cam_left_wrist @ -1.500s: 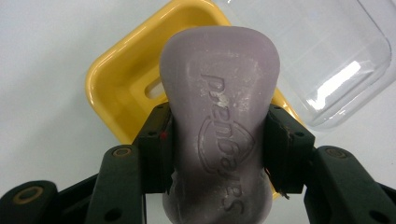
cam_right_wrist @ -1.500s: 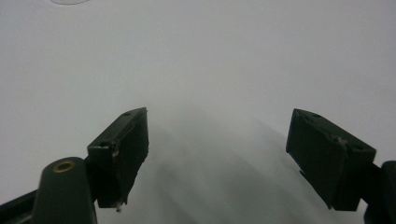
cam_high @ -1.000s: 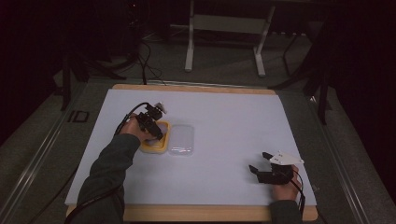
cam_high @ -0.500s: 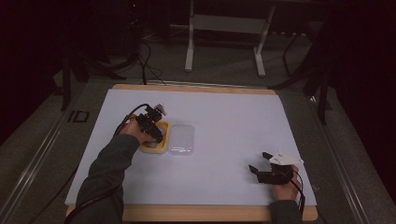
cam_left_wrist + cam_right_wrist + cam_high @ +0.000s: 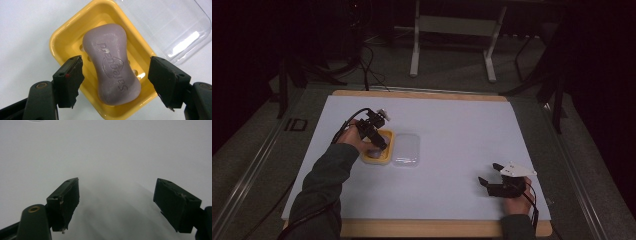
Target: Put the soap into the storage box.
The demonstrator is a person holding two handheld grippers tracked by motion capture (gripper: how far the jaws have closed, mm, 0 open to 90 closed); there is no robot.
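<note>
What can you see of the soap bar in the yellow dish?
The soap is a pale lilac bar, waisted in the middle with rounded ends, matte and dusted with whitish scuffs. Raised lettering and a logo run along its top face. It lies flat and diagonal in the yellow dish, which has drain holes in its floor, and rests on that floor. The left tool has just been opening; its pads stand clear on either side of the bar. A clear lid lies beside the dish.

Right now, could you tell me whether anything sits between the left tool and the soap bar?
Nothing visible does. The left tool, jaws just opened, straddles the purple soap bar lying in the yellow dish; the clear lid lies beside it.
</note>
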